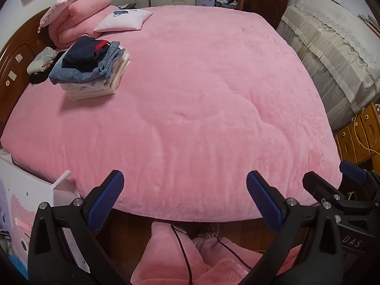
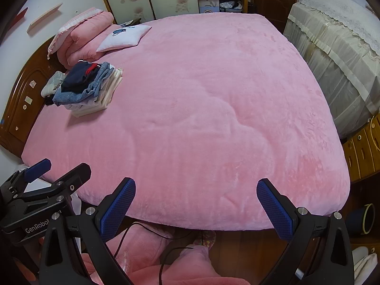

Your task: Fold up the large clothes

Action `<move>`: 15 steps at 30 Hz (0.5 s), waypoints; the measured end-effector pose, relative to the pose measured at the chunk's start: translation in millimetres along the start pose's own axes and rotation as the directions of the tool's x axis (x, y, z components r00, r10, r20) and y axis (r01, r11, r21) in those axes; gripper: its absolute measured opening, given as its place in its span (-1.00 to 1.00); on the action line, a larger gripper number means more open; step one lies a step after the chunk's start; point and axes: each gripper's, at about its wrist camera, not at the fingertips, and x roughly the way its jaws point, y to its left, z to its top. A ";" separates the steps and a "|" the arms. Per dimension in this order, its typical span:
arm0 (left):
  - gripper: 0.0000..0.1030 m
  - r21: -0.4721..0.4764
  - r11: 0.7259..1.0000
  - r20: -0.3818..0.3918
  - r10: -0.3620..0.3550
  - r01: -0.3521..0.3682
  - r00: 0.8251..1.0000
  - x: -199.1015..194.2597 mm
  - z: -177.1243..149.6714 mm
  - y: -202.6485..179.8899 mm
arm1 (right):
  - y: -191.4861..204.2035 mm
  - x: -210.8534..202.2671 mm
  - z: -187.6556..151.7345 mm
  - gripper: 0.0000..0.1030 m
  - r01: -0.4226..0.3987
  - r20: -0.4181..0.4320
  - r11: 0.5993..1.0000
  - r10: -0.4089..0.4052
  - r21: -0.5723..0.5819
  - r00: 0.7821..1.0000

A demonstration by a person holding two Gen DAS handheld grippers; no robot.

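A stack of folded clothes (image 1: 90, 68), with a navy garment on top of denim and cream pieces, sits at the far left of the pink bed (image 1: 201, 95); it also shows in the right wrist view (image 2: 87, 87). My left gripper (image 1: 185, 190) is open and empty, held over the bed's near edge. My right gripper (image 2: 196, 197) is open and empty beside it, also over the near edge. The right gripper also shows in the left wrist view (image 1: 332, 180), and the left gripper in the right wrist view (image 2: 57, 168). No unfolded garment lies on the bed.
A folded pink quilt (image 1: 80, 14) and a white pillow (image 1: 123, 20) lie by the wooden headboard (image 1: 14, 54). A grey item (image 1: 41, 59) sits behind the stack. Covered furniture (image 1: 332, 54) stands to the right. Pink fabric (image 1: 180, 256) and cables lie below the bed edge.
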 end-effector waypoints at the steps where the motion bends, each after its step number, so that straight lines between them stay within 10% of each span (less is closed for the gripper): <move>1: 0.98 0.000 1.000 0.000 0.000 0.000 1.000 0.0 -0.1 0.3 | 0.1 -0.2 -0.2 1.00 0.000 0.000 1.000 0.000 0.000 1.000; 15: 0.98 0.001 1.000 -0.006 0.001 -0.001 1.000 1.0 -1.1 1.6 | 4.2 -1.2 -2.9 1.00 0.004 -0.001 1.000 -0.004 0.007 1.000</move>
